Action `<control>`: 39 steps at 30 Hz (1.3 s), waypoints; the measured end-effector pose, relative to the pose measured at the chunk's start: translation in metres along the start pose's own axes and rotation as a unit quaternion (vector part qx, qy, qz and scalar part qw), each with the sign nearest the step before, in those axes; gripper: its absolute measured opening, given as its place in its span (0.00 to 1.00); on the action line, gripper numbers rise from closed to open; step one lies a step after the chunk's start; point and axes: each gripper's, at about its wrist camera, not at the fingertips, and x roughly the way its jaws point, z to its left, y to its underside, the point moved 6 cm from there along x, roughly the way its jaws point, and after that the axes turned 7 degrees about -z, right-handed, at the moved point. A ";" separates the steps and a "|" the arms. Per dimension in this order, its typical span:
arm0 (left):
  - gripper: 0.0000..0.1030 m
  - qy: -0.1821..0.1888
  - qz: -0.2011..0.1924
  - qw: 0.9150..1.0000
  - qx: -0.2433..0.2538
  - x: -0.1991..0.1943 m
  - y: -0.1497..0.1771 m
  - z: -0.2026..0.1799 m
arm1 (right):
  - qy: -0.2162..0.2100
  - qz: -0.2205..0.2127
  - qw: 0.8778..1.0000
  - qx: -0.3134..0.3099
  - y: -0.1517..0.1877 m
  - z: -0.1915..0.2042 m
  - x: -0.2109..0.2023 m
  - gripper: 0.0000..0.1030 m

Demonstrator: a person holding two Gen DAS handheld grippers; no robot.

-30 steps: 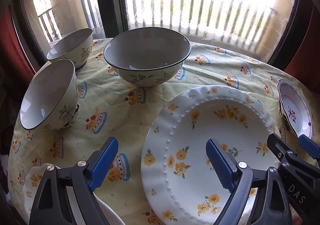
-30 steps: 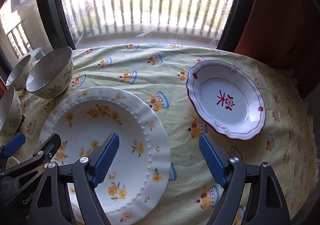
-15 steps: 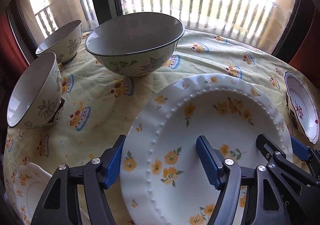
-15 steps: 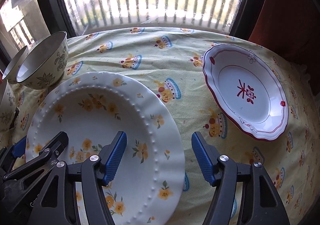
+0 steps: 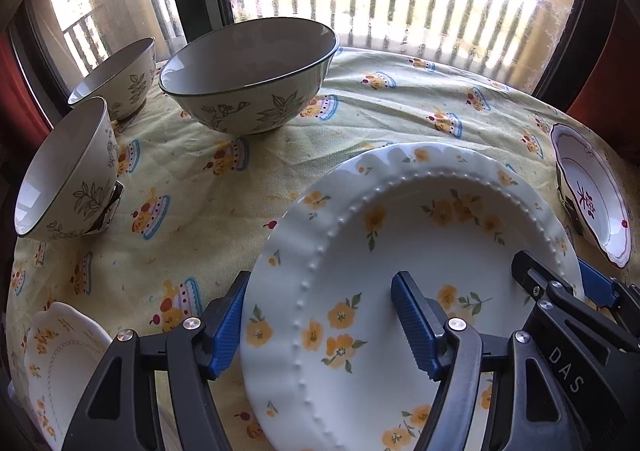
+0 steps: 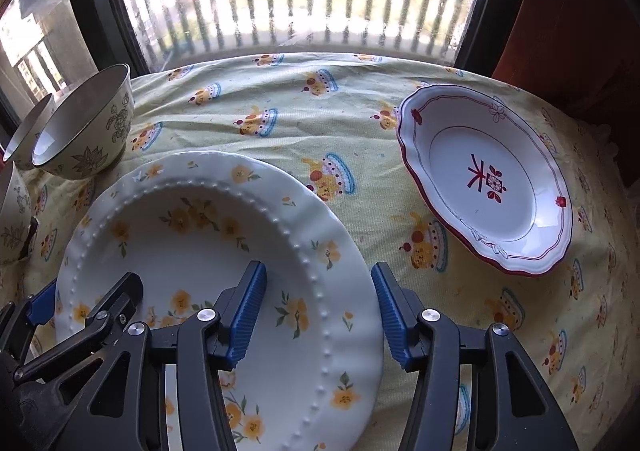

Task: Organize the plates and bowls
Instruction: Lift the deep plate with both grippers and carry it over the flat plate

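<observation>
the step in hand looks like a two-handed pickup of the large white plate with yellow flowers [image 5: 420, 251], which lies on the cloth-covered counter [image 5: 360, 111] directly under both tools. the left gripper [image 5: 316, 323] straddles the plate's left rim, one blue pad outside the edge and the other over the plate's well; its jaws stand apart with the rim between them, and no pad visibly presses yet. the right gripper [image 6: 316, 311] straddles the opposite, right rim the same way, and its jaws are closing, the rim between them but a gap showing at each pad. the next move, as i judge it, calls for both pairs of pads to close firmly on the beaded rim before any lift, since a glazed plate held by only one edge could slip or tip. beyond the left gripper sit the big leaf-patterned bowl [image 5: 248, 75] and two smaller bowls [image 5: 68, 171] further to its left; a small flowered plate [image 5: 60, 363] lies just beside its left finger. the red-trimmed dish [image 6: 484, 183] rests ahead and to the right of the right gripper, apart from the plate.
</observation>
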 end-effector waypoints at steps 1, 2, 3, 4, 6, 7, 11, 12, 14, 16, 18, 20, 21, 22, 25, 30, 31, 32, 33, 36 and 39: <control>0.69 0.002 0.003 1.000 0.000 -0.002 0.003 -0.003 | 0.001 0.003 1.000 0.000 0.002 -0.003 -0.002 0.57; 0.69 0.004 0.006 1.000 0.001 -0.004 0.006 -0.005 | 0.002 0.005 1.000 -0.001 0.004 -0.006 -0.003 0.57; 0.69 0.005 0.007 1.000 0.005 -0.006 0.008 -0.008 | 0.002 0.008 1.000 -0.001 0.007 -0.009 -0.005 0.57; 0.69 0.003 0.004 1.000 0.011 -0.008 0.011 -0.010 | 0.002 0.009 1.000 -0.002 0.010 -0.011 -0.007 0.57; 0.69 -0.005 -0.010 1.000 0.019 -0.010 0.014 -0.013 | -0.004 0.007 1.000 -0.004 0.015 -0.015 -0.007 0.57; 0.70 -0.006 -0.014 1.000 0.016 -0.010 0.014 -0.013 | -0.004 0.003 1.000 -0.009 0.016 -0.014 -0.008 0.57; 0.69 -0.008 -0.016 1.000 0.013 -0.008 0.012 -0.013 | -0.002 -0.007 1.000 -0.020 0.016 -0.011 -0.008 0.59; 0.68 -0.010 -0.017 1.000 0.010 -0.008 0.012 -0.012 | -0.002 -0.007 1.000 -0.018 0.016 -0.011 -0.008 0.59; 0.68 -0.013 -0.014 1.000 0.003 -0.009 0.012 -0.012 | 0.003 -0.004 1.000 -0.017 0.014 -0.011 -0.008 0.59; 0.68 -0.013 -0.013 1.000 0.003 -0.011 0.013 -0.012 | 0.008 -0.004 1.000 -0.015 0.013 -0.011 -0.010 0.58; 0.68 -0.014 -0.017 1.000 0.010 -0.017 0.015 -0.012 | 0.005 -0.003 1.000 -0.012 0.013 -0.012 -0.015 0.58; 0.68 -0.011 -0.013 1.000 0.012 -0.021 0.016 -0.012 | 0.003 -0.003 1.000 -0.009 0.013 -0.013 -0.020 0.58; 0.68 -0.007 -0.010 1.000 0.009 -0.023 0.017 -0.011 | 0.004 -0.005 1.000 -0.010 0.012 -0.013 -0.024 0.58; 0.68 -0.003 -0.007 1.000 0.005 -0.027 0.018 -0.010 | 0.006 -0.007 1.000 -0.011 0.011 -0.013 -0.028 0.58; 0.68 0.006 -0.008 1.000 -0.001 -0.041 0.018 -0.006 | 0.011 -0.014 1.000 -0.015 0.007 -0.011 -0.043 0.58; 0.68 0.015 -0.024 1.000 0.003 -0.068 0.012 0.007 | 0.021 -0.022 0.999 -0.017 0.006 -0.002 -0.072 0.58; 0.68 0.016 -0.028 0.999 0.007 -0.073 0.011 0.009 | 0.025 -0.021 0.999 -0.017 0.007 0.000 -0.078 0.58; 0.67 0.018 -0.031 0.999 0.011 -0.078 0.010 0.013 | 0.029 -0.019 0.999 -0.015 0.008 0.002 -0.083 0.58; 0.67 0.019 -0.035 0.999 0.013 -0.084 0.008 0.016 | 0.030 -0.020 0.999 -0.010 0.009 0.004 -0.088 0.58; 0.67 0.020 -0.043 0.999 0.018 -0.100 0.004 0.029 | 0.032 -0.021 0.999 -0.005 0.009 0.012 -0.105 0.58; 0.67 0.022 -0.050 0.998 0.019 -0.113 0.002 0.042 | 0.033 -0.027 0.999 -0.006 0.009 0.022 -0.121 0.58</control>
